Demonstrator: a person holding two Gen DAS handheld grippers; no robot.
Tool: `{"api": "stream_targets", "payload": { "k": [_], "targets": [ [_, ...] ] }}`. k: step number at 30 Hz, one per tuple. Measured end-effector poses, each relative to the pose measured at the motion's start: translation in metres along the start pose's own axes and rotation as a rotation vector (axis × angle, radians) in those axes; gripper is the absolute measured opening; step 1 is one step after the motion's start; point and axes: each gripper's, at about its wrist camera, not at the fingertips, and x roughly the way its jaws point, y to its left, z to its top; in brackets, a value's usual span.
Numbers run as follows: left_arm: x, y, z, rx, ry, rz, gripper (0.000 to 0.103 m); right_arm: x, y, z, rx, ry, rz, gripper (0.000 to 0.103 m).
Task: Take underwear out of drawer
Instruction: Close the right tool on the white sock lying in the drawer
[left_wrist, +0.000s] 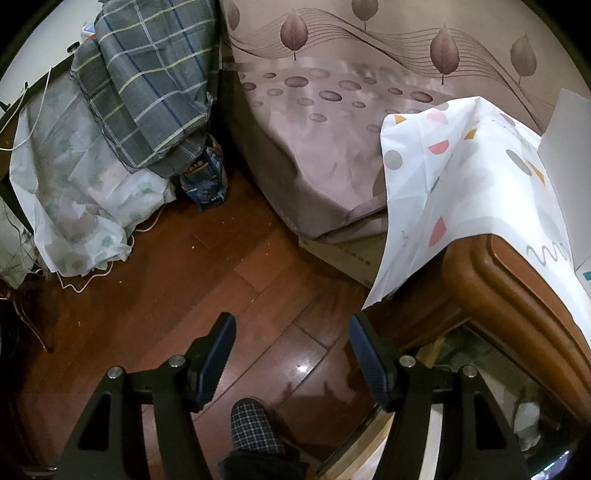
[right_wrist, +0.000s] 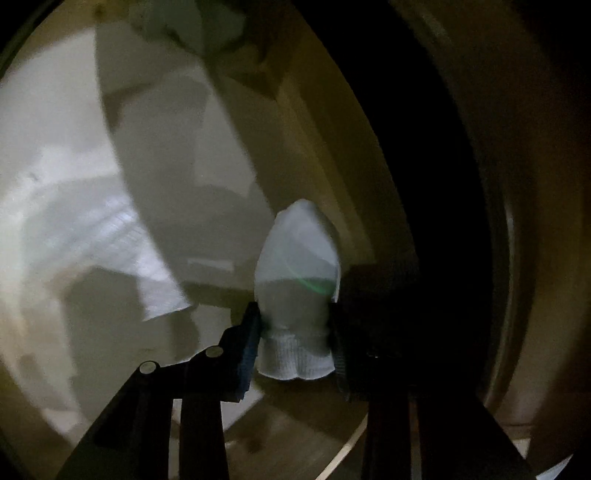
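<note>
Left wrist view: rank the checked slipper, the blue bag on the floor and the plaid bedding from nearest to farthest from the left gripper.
From the left gripper:
1. Checked slipper, on the floor just below the open jaws.
2. Blue bag, on the floor, upper left.
3. Plaid bedding, piled above the bag, top left.

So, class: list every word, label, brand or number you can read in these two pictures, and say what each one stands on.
None can be read for certain.
Blue packet on the floor by the bed: printed characters, too small and blurred to read.
Cardboard box under the bed: a row of print, too faint to read.
Right wrist view: no text visible.
</note>
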Motion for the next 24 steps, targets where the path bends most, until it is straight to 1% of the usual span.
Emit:
{"api": "stream_targets", "payload": {
  "k": [1,3,4,5,7,8,12,14,15,16,17,19,20,21,24],
  "targets": [
    [0.0,0.0,0.0,0.001,0.003,-0.004,0.065,-0.002,0.0,0.0,0.005,0.002,0.01,0.039],
    [-0.001,0.0,0.0,0.0,0.001,-0.007,0.065,-0.004,0.004,0.001,0.001,-0.001,-0.004,0.058],
    [-0.001,0.0,0.0,0.005,0.001,-0.006,0.065,-0.004,0.005,0.001,-0.003,-0.009,-0.017,0.062],
    [-0.001,0.0,-0.001,0.009,0.001,-0.005,0.065,-0.004,0.007,0.0,-0.012,-0.014,-0.024,0.065],
    [-0.001,-0.002,-0.002,0.013,0.001,-0.007,0.065,-0.009,0.012,0.003,-0.016,-0.019,-0.015,0.066],
    [0.0,-0.002,-0.002,0.015,0.002,-0.007,0.065,0.001,0.007,0.003,-0.019,-0.021,-0.015,0.067],
    [0.0,-0.005,-0.003,0.029,0.004,-0.008,0.065,0.009,0.005,0.006,-0.028,-0.019,0.005,0.067],
    [0.001,-0.007,-0.003,0.038,0.003,-0.006,0.065,0.013,0.002,0.009,-0.023,-0.033,0.023,0.067],
    [0.001,-0.009,-0.003,0.044,0.003,-0.006,0.065,0.03,-0.014,0.012,-0.018,-0.032,0.034,0.066],
    [0.002,-0.01,-0.003,0.048,0.005,-0.007,0.065,0.03,-0.015,0.012,-0.009,-0.032,0.044,0.066],
    [0.003,-0.011,-0.003,0.05,0.007,-0.01,0.065,0.035,-0.019,0.003,-0.002,-0.033,0.054,0.065],
    [0.003,-0.013,-0.004,0.059,0.009,-0.011,0.065,0.031,-0.028,0.002,0.013,-0.032,0.081,0.059],
    [0.004,-0.014,-0.004,0.063,0.011,-0.012,0.065,0.031,-0.031,0.002,0.027,-0.029,0.103,0.054],
    [0.005,-0.014,-0.005,0.066,0.014,-0.014,0.065,0.032,-0.032,0.0,0.036,-0.029,0.115,0.052],
    [0.008,-0.015,-0.005,0.07,0.024,-0.013,0.065,0.033,-0.036,-0.002,0.049,-0.029,0.137,0.05]
  ]
}}
